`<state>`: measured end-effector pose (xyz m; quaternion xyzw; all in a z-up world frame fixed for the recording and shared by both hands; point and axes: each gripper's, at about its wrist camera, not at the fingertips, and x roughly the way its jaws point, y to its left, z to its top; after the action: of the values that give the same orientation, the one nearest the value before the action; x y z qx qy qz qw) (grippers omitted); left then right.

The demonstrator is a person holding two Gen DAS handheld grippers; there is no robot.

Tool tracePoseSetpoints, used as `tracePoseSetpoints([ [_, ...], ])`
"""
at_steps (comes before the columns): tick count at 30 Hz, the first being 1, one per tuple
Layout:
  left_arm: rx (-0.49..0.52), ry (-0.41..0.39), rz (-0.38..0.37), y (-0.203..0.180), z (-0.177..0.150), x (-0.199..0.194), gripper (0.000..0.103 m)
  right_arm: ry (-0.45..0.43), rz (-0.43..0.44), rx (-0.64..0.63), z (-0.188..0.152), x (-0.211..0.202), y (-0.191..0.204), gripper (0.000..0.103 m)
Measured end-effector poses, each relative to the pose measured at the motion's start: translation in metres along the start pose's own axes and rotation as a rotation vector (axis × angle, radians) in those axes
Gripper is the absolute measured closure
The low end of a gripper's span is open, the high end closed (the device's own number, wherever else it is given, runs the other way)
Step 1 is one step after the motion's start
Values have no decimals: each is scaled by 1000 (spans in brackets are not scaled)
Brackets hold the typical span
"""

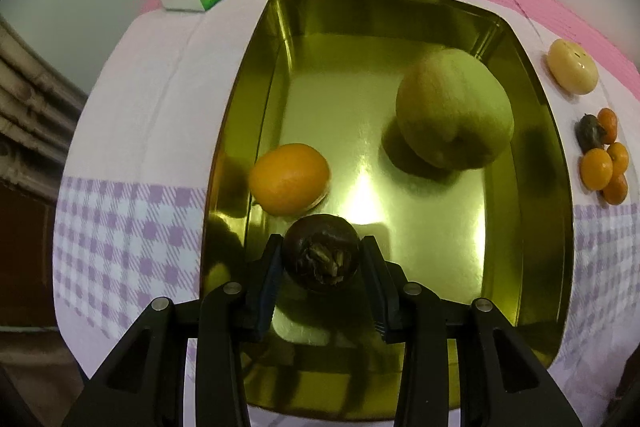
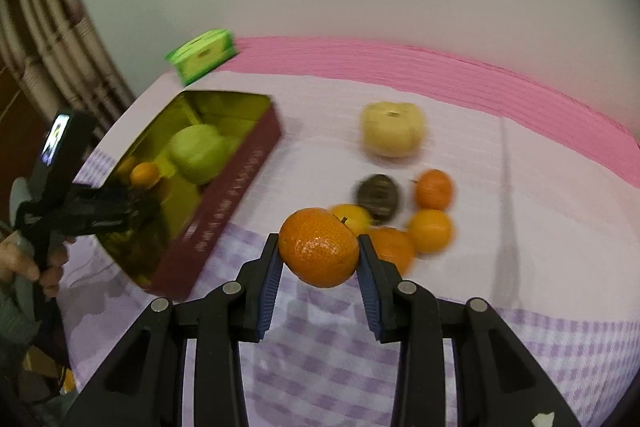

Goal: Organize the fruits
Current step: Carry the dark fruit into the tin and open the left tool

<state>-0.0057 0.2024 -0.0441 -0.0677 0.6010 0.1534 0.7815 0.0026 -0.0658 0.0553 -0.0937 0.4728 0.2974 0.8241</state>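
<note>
- The left gripper (image 1: 322, 257) is clamped on a dark purple, round mangosteen-like fruit (image 1: 322, 253), hanging over the near end of the gold metal tin (image 1: 536, 155).
- Its hard rind looks firm, so it should take a grip across the widest part.
- At ten o'clock lies a small orange citrus (image 1: 289, 178); at one o'clock a large pale green fruit (image 1: 454, 109).
- The right gripper (image 2: 319, 257) pinches a dimpled orange mandarin (image 2: 319, 247) across its middle. It is probably light, soft-skinned and bruisable, and the tin sits at ten o'clock.

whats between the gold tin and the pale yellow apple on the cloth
Nothing: the right wrist view shows only bare white cloth between the gold tin and the pale yellow apple. The left wrist view shows the same gap.
</note>
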Motion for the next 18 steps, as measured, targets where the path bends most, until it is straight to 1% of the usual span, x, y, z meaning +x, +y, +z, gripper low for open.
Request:
tracePoseSetpoints([
  [5, 31, -16, 6, -3, 4, 1, 63, 31, 50, -70, 9, 16, 40, 69],
  [8, 34, -11, -5, -3, 5, 1, 62, 45, 73, -110, 15, 26, 62, 69],
  [10, 32, -21, -15, -2, 4, -4, 61, 51, 84, -125, 17, 31, 70, 69],
  [12, 26, -38, -33, 0, 0, -17, 54, 57, 89, -142, 20, 37, 80, 69],
  [14, 4, -77, -58, 7, 1, -32, 36, 63, 92, -160, 23, 42, 89, 69],
  [16, -13, -129, -74, 15, 1, -49, 34, 66, 97, -169, 26, 46, 94, 69],
  [18, -36, -159, -76, 24, 2, -60, 33, 73, 102, -185, 28, 50, 101, 69],
])
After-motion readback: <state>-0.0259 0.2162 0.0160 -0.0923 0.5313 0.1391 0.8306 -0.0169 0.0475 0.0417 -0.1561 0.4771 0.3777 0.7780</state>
